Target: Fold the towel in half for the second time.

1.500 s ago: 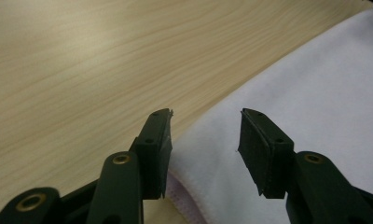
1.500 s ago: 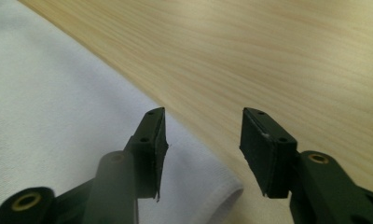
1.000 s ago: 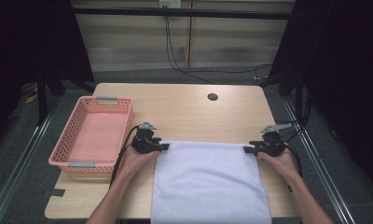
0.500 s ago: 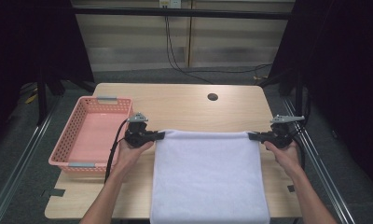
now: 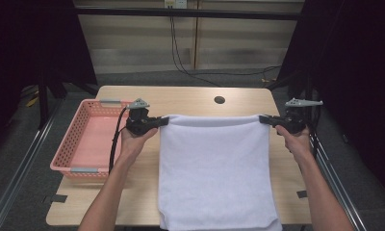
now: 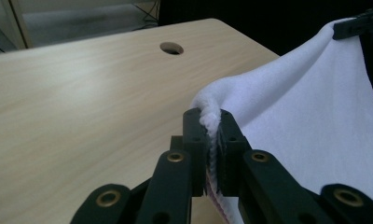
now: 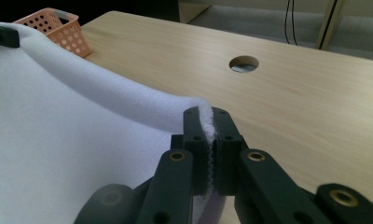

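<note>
A white towel [image 5: 214,168] hangs stretched between my two grippers, its top edge raised above the table and its lower part lying over the near edge. My left gripper [image 5: 164,121] is shut on the towel's top left corner [image 6: 208,114]. At the other end my right gripper [image 5: 263,119] is shut on the top right corner [image 7: 205,116]. In the left gripper view the towel [image 6: 315,116] runs off to the right; in the right gripper view the towel [image 7: 58,135] runs off to the left.
A pink plastic basket [image 5: 75,137] stands on the left part of the wooden table [image 5: 190,98], close beside my left hand. A round cable hole [image 5: 219,100] lies behind the towel. The basket's corner [image 7: 58,25] appears in the right gripper view.
Both grippers have risen and moved away from the person with the towel's top corners, pulling the top edge taut and lifting the towel further off the table.
</note>
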The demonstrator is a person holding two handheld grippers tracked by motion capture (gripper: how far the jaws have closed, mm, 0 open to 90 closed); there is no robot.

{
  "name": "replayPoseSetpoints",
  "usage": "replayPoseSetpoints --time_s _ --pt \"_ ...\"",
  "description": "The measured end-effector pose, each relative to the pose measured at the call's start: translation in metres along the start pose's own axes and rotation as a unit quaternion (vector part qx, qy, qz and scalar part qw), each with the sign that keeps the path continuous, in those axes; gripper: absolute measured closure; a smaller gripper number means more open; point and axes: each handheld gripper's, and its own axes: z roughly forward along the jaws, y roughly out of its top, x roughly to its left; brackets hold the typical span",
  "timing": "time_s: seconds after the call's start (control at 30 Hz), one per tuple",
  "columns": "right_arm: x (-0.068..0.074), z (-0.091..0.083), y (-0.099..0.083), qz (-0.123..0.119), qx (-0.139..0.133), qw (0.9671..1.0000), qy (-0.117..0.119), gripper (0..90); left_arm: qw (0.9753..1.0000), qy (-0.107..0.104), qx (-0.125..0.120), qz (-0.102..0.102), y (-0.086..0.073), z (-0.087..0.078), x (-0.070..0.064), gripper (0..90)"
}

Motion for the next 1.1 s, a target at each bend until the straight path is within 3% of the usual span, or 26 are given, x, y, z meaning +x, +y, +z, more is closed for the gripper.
replayPoseSetpoints --time_s 0.27,0.33,0.37,0.5,0.53,0.67,0.73,0.8,0.87,0.93,0.97,1.03,1.07,1.1 --pt "-0.010 0.008 0.025 0.004 -0.018 0.9998 -0.011 86.6 0.9997 0.012 -0.022 -0.003 0.027 0.009 0.013 85.1" --pt "-0.010 0.006 0.028 0.008 -0.027 0.9996 -0.010 86.6 0.9996 0.009 -0.027 -0.001 0.028 0.008 0.011 85.1" --pt "-0.008 0.000 0.030 0.003 -0.037 0.9993 -0.005 86.6 0.9996 0.009 -0.025 0.011 0.028 0.003 0.006 85.1" --pt "-0.002 -0.010 0.027 -0.011 -0.034 0.9994 -0.003 86.6 0.9990 -0.006 -0.037 0.024 0.024 -0.010 -0.009 85.1" --pt "0.003 -0.020 0.021 -0.011 -0.040 0.9991 0.010 86.6 0.9987 -0.013 -0.038 0.031 0.018 -0.017 -0.019 85.1" --pt "0.014 -0.036 0.010 -0.016 -0.046 0.9986 0.023 86.6 0.9981 -0.018 -0.043 0.040 0.007 -0.029 -0.036 85.0" --pt "0.027 -0.050 0.001 -0.026 -0.049 0.9979 0.033 86.5 0.9976 -0.022 -0.033 0.056 -0.003 -0.040 -0.050 84.9" --pt "0.032 -0.055 -0.003 -0.028 -0.047 0.9978 0.036 86.5 0.9974 -0.024 -0.035 0.058 -0.007 -0.044 -0.054 84.9" --pt "0.048 -0.068 -0.017 -0.038 -0.046 0.9971 0.047 86.5 0.9973 -0.030 -0.034 0.058 -0.016 -0.052 -0.061 84.8" --pt "0.057 -0.076 -0.028 -0.045 -0.042 0.9965 0.057 86.5 0.9973 -0.035 -0.018 0.062 -0.031 -0.063 -0.077 84.7" --pt "0.061 -0.079 -0.035 -0.043 -0.040 0.9963 0.063 86.5 0.9973 -0.035 -0.018 0.062 -0.031 -0.063 -0.077 84.6" --pt "0.065 -0.081 -0.043 -0.043 -0.036 0.9961 0.068 86.5 0.9969 -0.066 -0.021 0.037 -0.045 -0.071 -0.084 84.5" --pt "0.071 -0.084 -0.053 -0.047 -0.031 0.9961 0.068 86.5 0.9970 -0.059 -0.016 0.048 -0.049 -0.073 -0.087 84.4" --pt "0.078 -0.086 -0.069 -0.037 -0.033 0.9952 0.084 86.5 0.9971 -0.047 -0.007 0.059 -0.056 -0.074 -0.090 84.2"
